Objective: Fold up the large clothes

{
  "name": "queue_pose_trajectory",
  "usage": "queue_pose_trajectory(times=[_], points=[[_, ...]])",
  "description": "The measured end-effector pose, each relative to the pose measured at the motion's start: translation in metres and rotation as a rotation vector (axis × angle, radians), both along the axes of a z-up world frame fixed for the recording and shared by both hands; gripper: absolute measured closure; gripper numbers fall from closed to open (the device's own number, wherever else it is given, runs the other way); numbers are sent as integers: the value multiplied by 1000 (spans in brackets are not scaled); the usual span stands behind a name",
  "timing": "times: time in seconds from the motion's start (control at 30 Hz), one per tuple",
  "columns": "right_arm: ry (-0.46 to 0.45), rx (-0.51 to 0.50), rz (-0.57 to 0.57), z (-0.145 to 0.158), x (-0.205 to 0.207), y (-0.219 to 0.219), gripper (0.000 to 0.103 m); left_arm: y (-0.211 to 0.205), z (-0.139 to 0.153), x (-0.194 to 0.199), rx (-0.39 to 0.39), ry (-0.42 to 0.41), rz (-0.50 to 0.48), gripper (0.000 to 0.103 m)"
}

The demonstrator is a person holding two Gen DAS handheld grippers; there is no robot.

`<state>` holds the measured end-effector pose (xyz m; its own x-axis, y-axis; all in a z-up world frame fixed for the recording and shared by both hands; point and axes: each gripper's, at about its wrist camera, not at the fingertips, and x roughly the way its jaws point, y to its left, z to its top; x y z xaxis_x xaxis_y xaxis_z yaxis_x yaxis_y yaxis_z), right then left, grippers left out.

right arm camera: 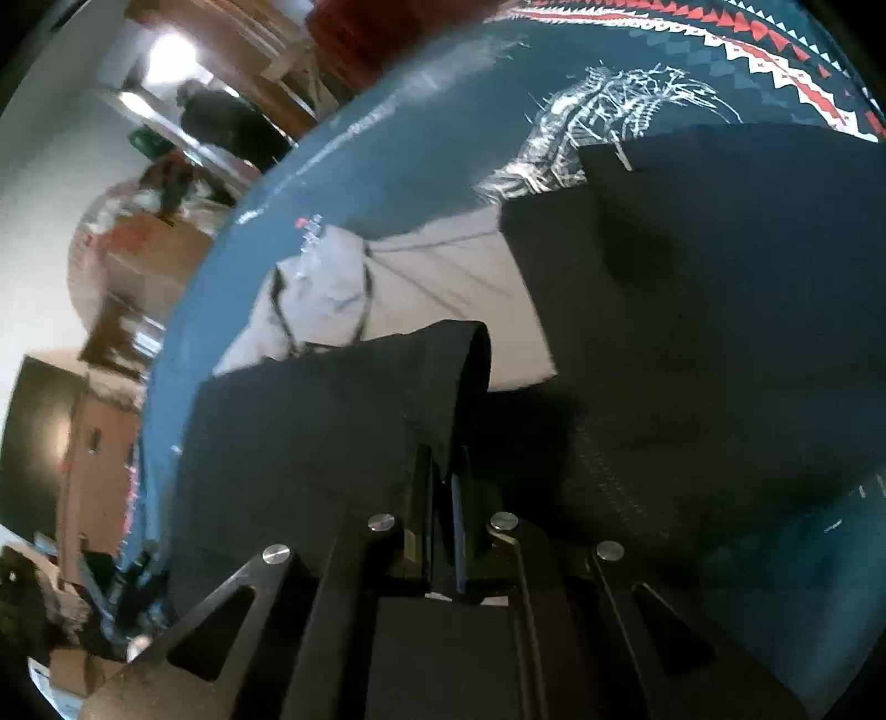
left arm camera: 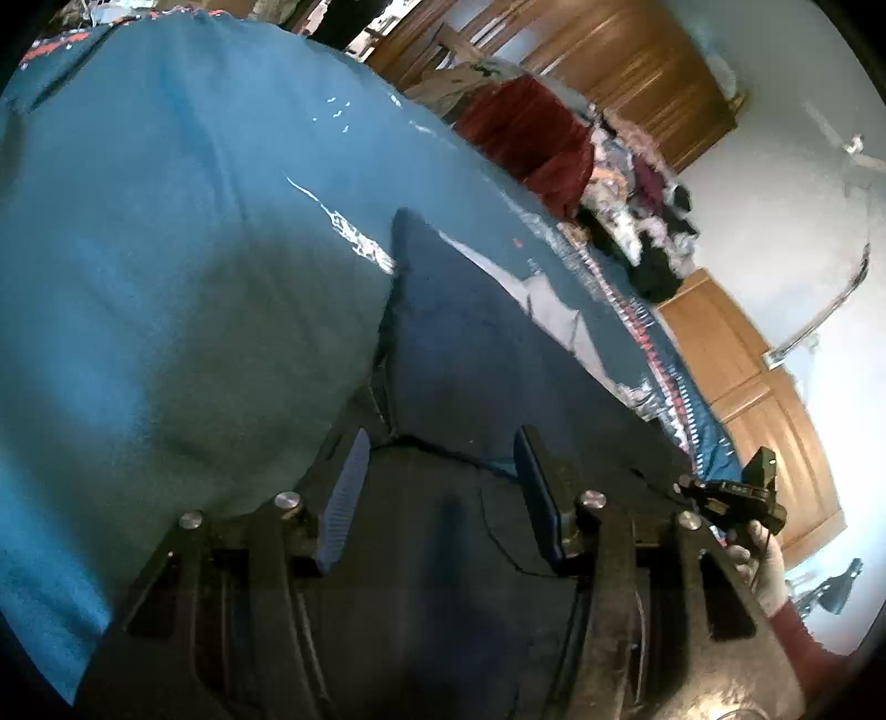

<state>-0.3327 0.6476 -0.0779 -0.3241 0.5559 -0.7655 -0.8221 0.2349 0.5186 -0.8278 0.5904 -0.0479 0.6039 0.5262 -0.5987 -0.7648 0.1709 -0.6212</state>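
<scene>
We look along each gripper's fingers, tilted, close above the teal bedspread [left arm camera: 166, 249]. Both wrist views share the dark garment [right arm camera: 692, 310] lying on that bedspread.

A teal bedspread [left arm camera: 166, 232] with a red-and-white zigzag border [right arm camera: 764, 50] and a white skeletal print [right arm camera: 598, 111] fills the foreground. Behind it stand wooden cabinets [left arm camera: 626, 61], a dark red cushion [left arm camera: 526, 138] and a heap of mixed laundry [left arm camera: 637, 221]. The walls [left arm camera: 775, 183] are pale and brightly lit. A lower wooden cupboard [left arm camera: 764, 399] stands beside the bed.
</scene>
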Motion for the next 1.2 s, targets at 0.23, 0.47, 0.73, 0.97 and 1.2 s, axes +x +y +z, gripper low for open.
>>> queue_pose_trajectory(times=[0.23, 0.47, 0.73, 0.97, 1.2], points=[[-95, -38, 42, -22, 13, 2, 96, 8, 47, 37, 113, 106, -58, 33], [-203, 55, -55, 4, 17, -25, 73, 42, 14, 79, 35, 186, -109, 33], [-70, -17, 42, -37, 20, -30, 76, 39, -9, 87, 4, 188, -110, 33], [-35, 115, -381, 26, 218, -127, 64, 32, -10, 76, 20, 166, -76, 33], [-99, 14, -685, 25, 387, -182, 55, 34, -8, 79, 18, 169, -73, 32]])
